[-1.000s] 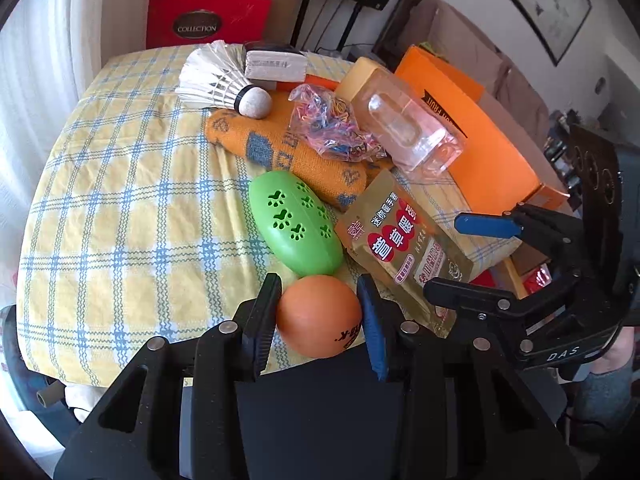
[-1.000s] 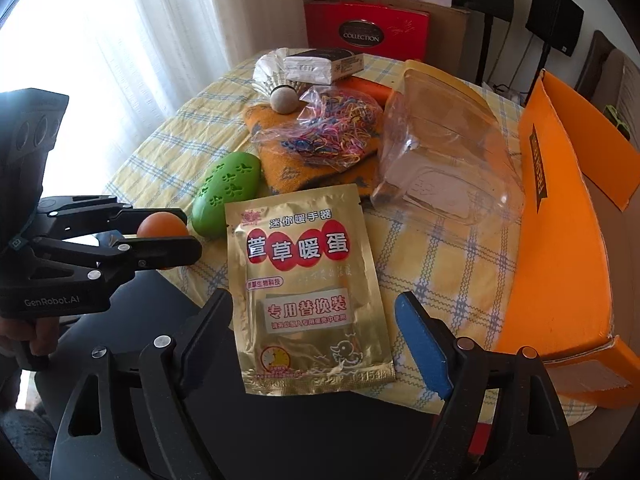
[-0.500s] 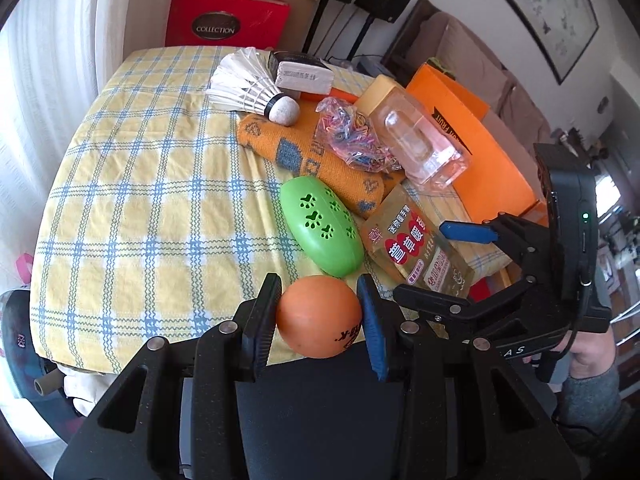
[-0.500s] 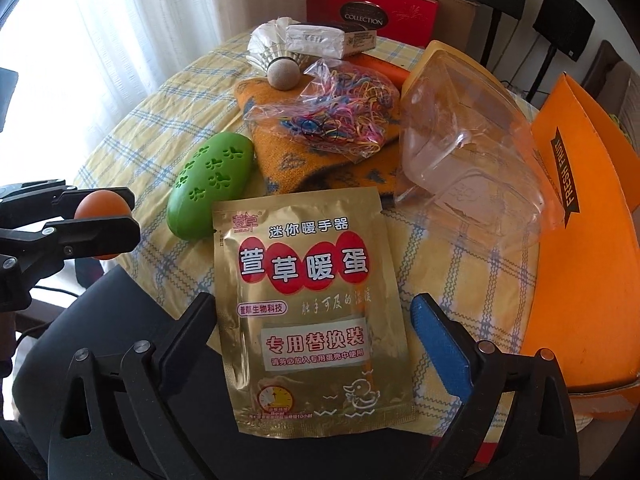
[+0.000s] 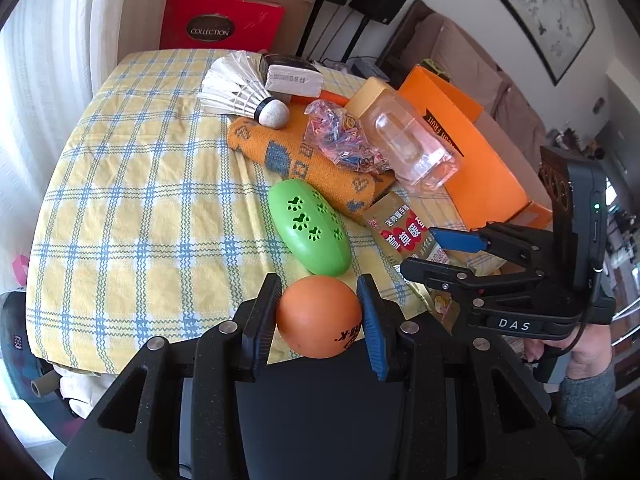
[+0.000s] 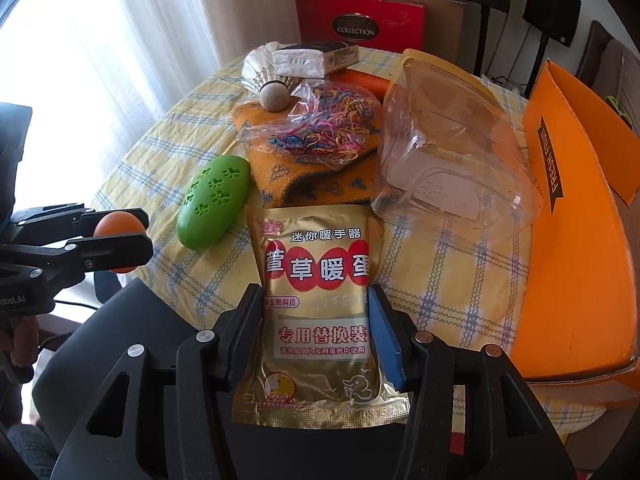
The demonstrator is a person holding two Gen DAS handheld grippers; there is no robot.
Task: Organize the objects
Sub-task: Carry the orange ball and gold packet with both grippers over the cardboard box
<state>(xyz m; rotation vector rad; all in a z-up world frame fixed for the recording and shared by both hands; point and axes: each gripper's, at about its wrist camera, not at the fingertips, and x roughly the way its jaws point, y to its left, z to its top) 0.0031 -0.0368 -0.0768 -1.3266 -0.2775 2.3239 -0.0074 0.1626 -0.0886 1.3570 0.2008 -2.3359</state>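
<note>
L gripper (image 5: 318, 322) is clamping the orange ball (image 5: 318, 322) between both pads, off the near table edge. R gripper (image 6: 316, 334) is closing w/ the gold pouch (image 6: 318, 292) between its jaws; the pads are touching the pouch's sides, which are buckling inward. The pouch is lying at the near edge of the table (image 6: 440, 280), its bottom end hanging over. Just left of it the green egg case (image 6: 214, 202) is lying on the checked cloth. Behind the pouch an orange knit cloth (image 6: 288, 178) is lying under a bag of rubber bands (image 6: 324, 128), w/ a clear jar (image 6: 448, 160) on its side to the right. An orange box (image 6: 576, 240) is sitting at the table's right side. Farther back a shuttlecock (image 6: 268, 80) is touching the knit cloth, a white packet (image 6: 308, 60) beside it. A red box (image 6: 360, 22) is standing behind the table.
</note>
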